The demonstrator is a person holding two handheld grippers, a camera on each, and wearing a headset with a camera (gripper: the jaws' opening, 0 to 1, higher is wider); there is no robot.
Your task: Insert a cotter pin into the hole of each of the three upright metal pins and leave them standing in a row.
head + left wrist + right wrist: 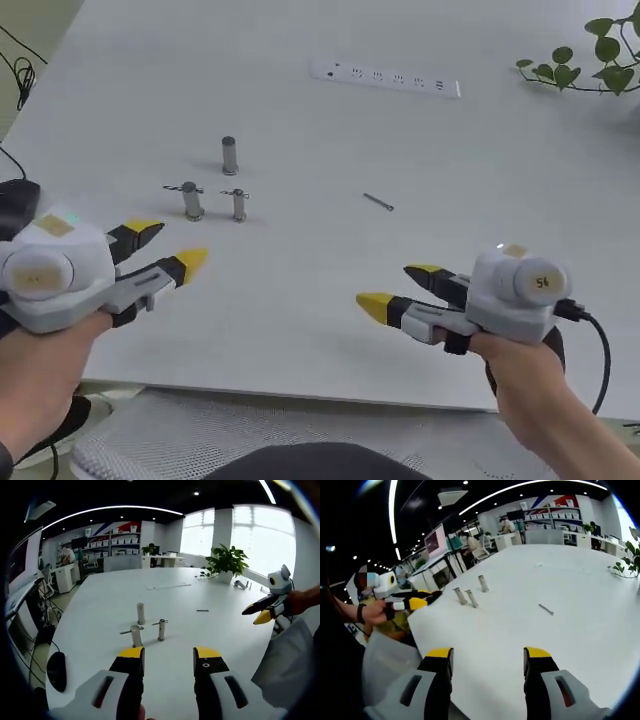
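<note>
On table [480, 180], cotter pin [378, 202] lies flat, diagonal.

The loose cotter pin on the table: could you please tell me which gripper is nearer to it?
Right. The right gripper hovers just short of the loose cotter pin; the left gripper is far off, beside the metal pins.

Holding left gripper [172, 243] at lower left of head view, jaws apart, tips aimed right. Holding right gripper [400, 288] at lower right, jaws apart, tips aimed left. Both well apart, facing inward.
</note>
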